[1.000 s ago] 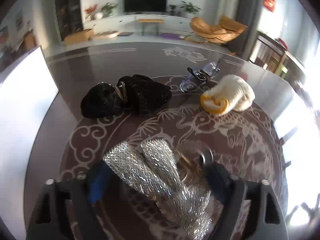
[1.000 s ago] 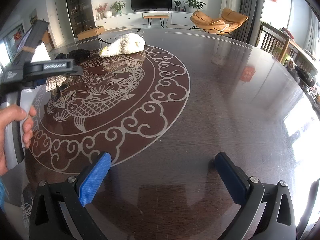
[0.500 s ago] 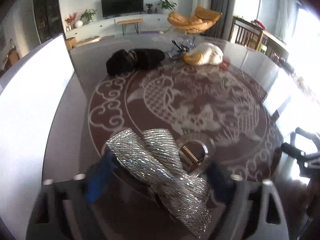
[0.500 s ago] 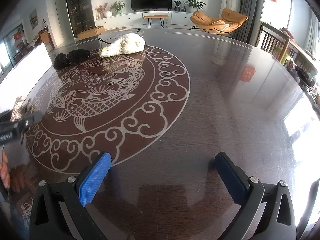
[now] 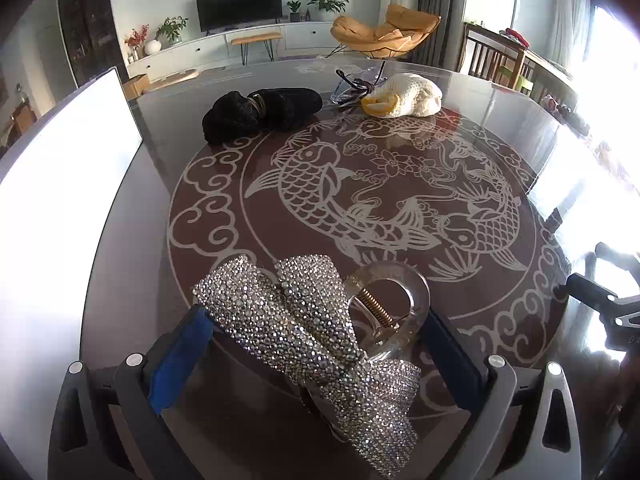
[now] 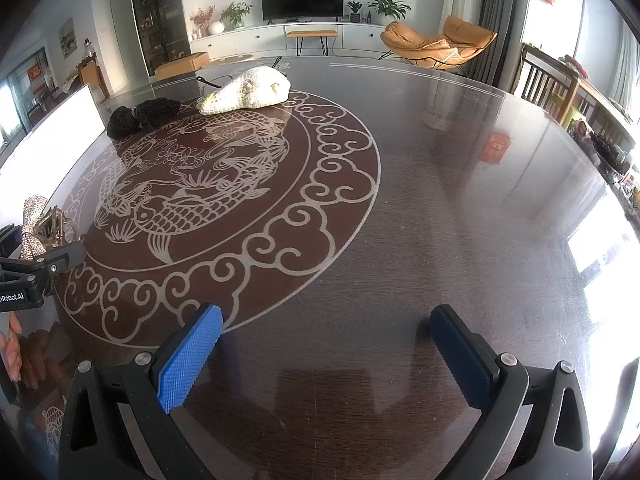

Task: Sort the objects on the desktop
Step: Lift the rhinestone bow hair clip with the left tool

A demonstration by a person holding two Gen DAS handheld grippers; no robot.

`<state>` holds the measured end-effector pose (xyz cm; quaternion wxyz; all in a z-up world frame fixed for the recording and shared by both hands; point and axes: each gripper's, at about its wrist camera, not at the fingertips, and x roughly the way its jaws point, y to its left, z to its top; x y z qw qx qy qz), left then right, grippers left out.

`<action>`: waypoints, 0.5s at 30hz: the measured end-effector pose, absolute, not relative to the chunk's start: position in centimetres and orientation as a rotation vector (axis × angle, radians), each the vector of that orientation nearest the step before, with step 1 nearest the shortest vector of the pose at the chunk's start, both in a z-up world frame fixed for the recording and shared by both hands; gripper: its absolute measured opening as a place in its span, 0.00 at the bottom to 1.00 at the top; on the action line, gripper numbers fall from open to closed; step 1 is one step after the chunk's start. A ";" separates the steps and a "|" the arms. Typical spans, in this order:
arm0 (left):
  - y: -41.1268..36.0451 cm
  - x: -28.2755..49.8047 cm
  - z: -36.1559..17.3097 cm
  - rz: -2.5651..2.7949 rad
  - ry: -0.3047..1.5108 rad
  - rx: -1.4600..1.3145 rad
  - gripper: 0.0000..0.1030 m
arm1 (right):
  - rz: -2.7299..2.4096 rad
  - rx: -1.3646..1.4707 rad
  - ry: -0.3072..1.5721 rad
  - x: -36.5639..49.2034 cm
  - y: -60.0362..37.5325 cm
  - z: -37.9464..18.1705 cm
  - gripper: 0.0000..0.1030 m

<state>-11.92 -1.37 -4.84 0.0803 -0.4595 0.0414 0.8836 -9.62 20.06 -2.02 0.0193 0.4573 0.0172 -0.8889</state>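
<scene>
My left gripper (image 5: 316, 344) is shut on a sparkly rhinestone bow hair clip (image 5: 312, 332) with a clear plastic claw (image 5: 394, 300), held above the near left part of the table. The clip also shows at the left edge of the right wrist view (image 6: 40, 220), in the left gripper (image 6: 48, 236). My right gripper (image 6: 324, 344) is open and empty over the bare dark table. At the far side lie a black fabric item (image 5: 260, 114), a cream and yellow knitted item (image 5: 408, 94) and a clear clip with black parts (image 5: 352, 86).
The round dark glass table (image 6: 460, 184) has a fish and cloud pattern (image 5: 360, 200). A white board (image 5: 60, 184) stands along its left edge. Wooden chairs (image 6: 556, 84) stand at the right; a TV and an orange lounge chair are behind.
The left gripper has drawn back toward the near left edge of the table with the bow clip in it. The right gripper has not moved.
</scene>
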 end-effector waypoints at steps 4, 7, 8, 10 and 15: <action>-1.4 -11.9 -4.9 2.642 0.124 -1.375 1.00 | -2.759 1.420 0.054 -9.6 20.1 -2.0 1.00; -1.4 -11.9 -4.9 2.642 0.123 -1.374 1.00 | -2.759 1.420 0.053 -9.6 20.1 -2.0 1.00; -1.4 -11.9 -4.9 2.642 0.123 -1.374 1.00 | -2.759 1.420 0.053 -9.6 20.2 -2.0 1.00; -1.4 -11.9 -4.9 2.642 0.123 -1.374 1.00 | -2.759 1.420 0.054 -9.7 20.1 -2.0 1.00; -1.4 -12.0 -4.9 2.643 0.126 -1.374 1.00 | -2.743 1.425 0.060 -9.9 20.0 -2.1 1.00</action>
